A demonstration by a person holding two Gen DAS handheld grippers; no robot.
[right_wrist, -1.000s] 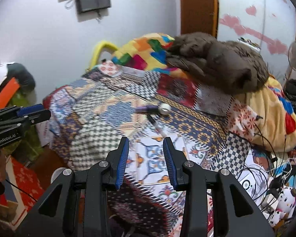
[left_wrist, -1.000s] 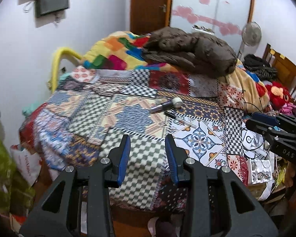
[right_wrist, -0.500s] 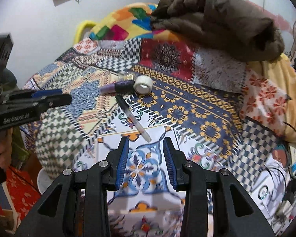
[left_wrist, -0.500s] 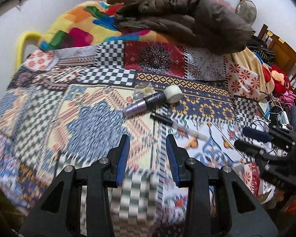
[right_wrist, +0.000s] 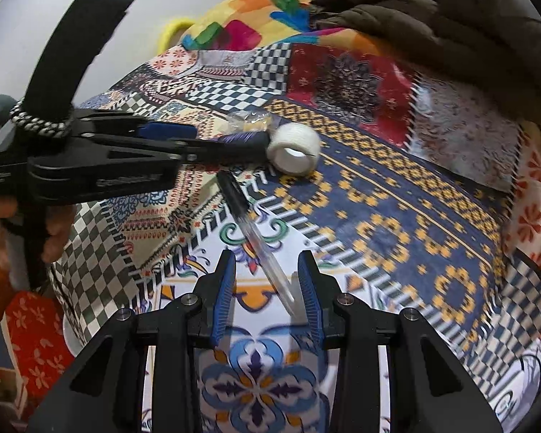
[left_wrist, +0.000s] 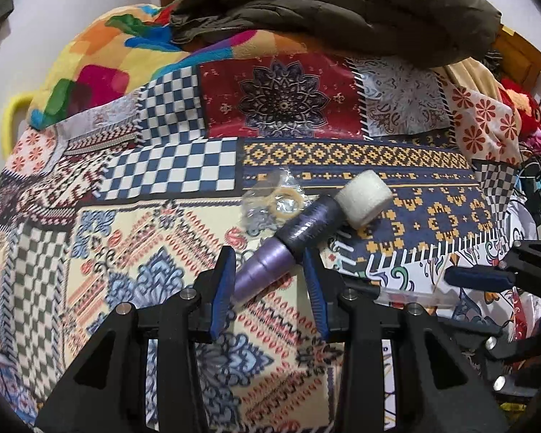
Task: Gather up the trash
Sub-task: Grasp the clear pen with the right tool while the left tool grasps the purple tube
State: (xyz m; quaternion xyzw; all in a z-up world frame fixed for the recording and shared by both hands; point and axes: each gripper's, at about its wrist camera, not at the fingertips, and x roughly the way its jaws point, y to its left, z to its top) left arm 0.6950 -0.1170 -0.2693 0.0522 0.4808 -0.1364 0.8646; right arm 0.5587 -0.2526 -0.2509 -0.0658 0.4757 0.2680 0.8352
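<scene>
left gripper (left_wrist: 268,281) fingers apart around purple tube (left_wrist: 267,270) on the bed (left_wrist: 162,166) | right gripper (right_wrist: 267,288) fingers apart straddling pen (right_wrist: 256,238) | tip: drop lower and centre each before squeezing, both look likely to roll

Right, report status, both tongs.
Left tongs open astride purple spool. Right tongs open astride clear pen. White tape roll touches spool.

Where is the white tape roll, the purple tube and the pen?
white tape roll (left_wrist: 364,197): left wrist view, on its curved side.
purple tube (left_wrist: 270,265): left wrist view, on its lighter purple part, between the open fingers.
pen (right_wrist: 256,238): right wrist view, on its clear barrel.
</scene>
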